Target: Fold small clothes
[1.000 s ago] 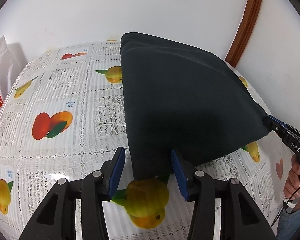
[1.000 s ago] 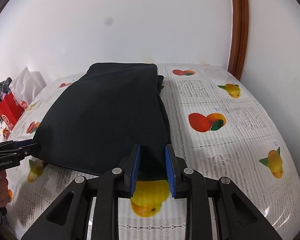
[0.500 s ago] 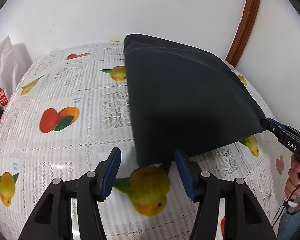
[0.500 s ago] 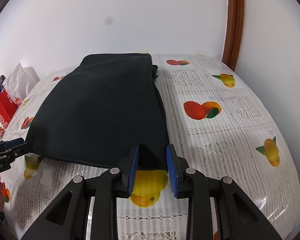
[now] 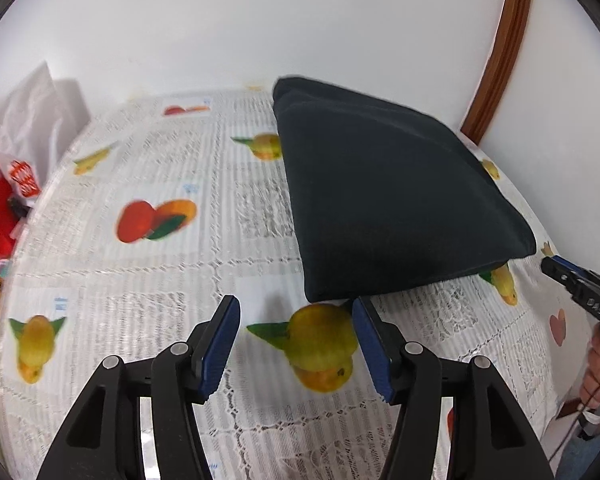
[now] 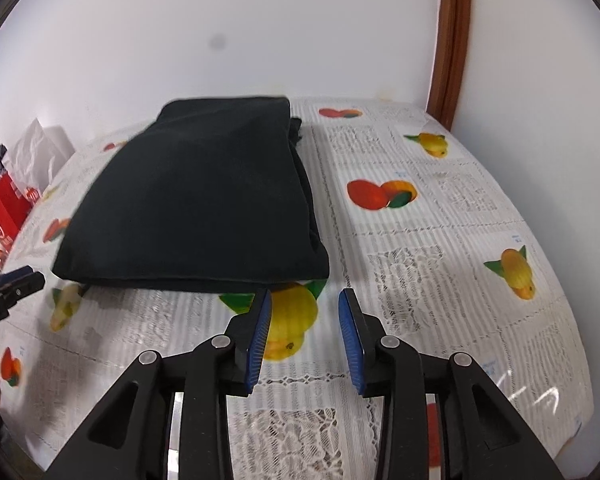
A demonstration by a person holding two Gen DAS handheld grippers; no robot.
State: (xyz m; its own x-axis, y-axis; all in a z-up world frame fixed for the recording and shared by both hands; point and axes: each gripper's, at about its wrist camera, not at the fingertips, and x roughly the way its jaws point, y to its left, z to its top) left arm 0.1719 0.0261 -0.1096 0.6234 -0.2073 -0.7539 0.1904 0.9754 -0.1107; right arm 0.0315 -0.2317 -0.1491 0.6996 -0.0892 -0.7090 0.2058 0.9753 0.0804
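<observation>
A black folded garment (image 5: 388, 200) (image 6: 204, 200) lies flat on the table's fruit-print cloth (image 5: 140, 280) (image 6: 440, 260). My left gripper (image 5: 296, 308) is open just short of the garment's near left corner, with only the tablecloth between its blue pads. My right gripper (image 6: 304, 296) hovers just short of the near right corner; its jaws are opening and hold nothing. Each gripper also shows at the edge of the other's view: the right gripper (image 5: 556, 266) beside the garment's right corner, the left gripper (image 6: 28, 276) beside its left corner.
A white plastic bag (image 5: 24, 148) and red packaging (image 6: 4, 200) sit at the table's left end. A brown door frame (image 5: 500, 48) (image 6: 452, 40) stands at the far right against the white wall. A person's hand (image 5: 598, 380) grips the right tool.
Both grippers have let go of the garment's near corners and drawn back toward me. Their jaws have widened, and the garment's front edge now rests on the table.
</observation>
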